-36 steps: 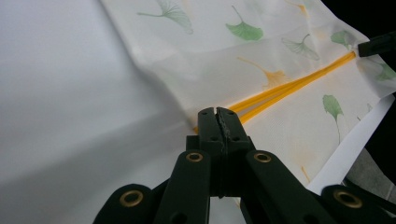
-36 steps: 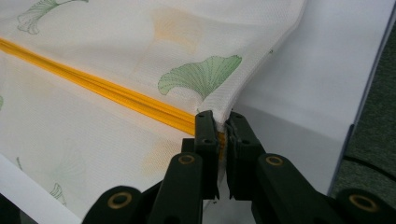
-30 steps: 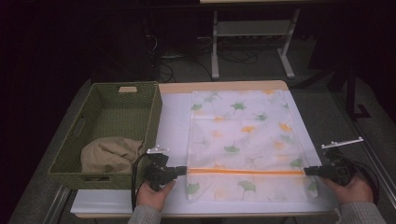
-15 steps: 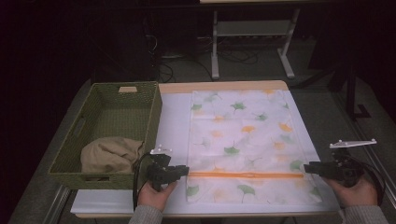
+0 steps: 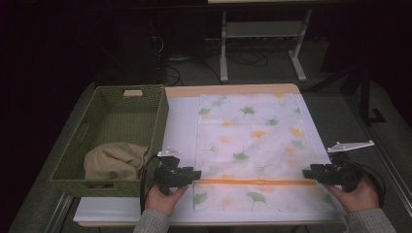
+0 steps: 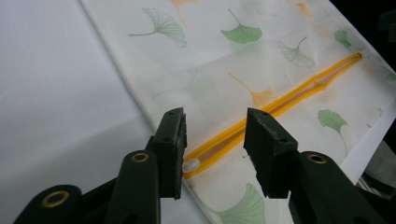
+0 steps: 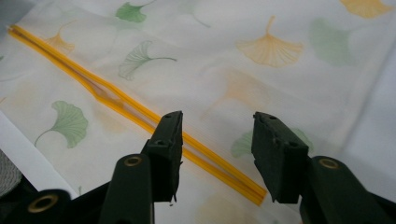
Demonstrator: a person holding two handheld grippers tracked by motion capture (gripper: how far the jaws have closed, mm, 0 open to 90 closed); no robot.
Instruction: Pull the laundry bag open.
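A white mesh bag printed with green and orange ginkgo leaves lies flat on the white table sheet. An orange zipper runs across its near part. My left gripper sits at the zipper's left end, open, with the white zipper pull between its jaws. The zipper stretches away to the upper right there. My right gripper is at the bag's right edge, open, its jaws standing over the zipper's end. Nothing is gripped.
A green woven basket stands at the left of the table with a beige cloth bundled in its near end. Metal stand legs and cables lie on the dark floor beyond the table.
Both grippers have let go of the bag's zipper ends and drawn slightly outward. The right one moved right, off the bag's edge.
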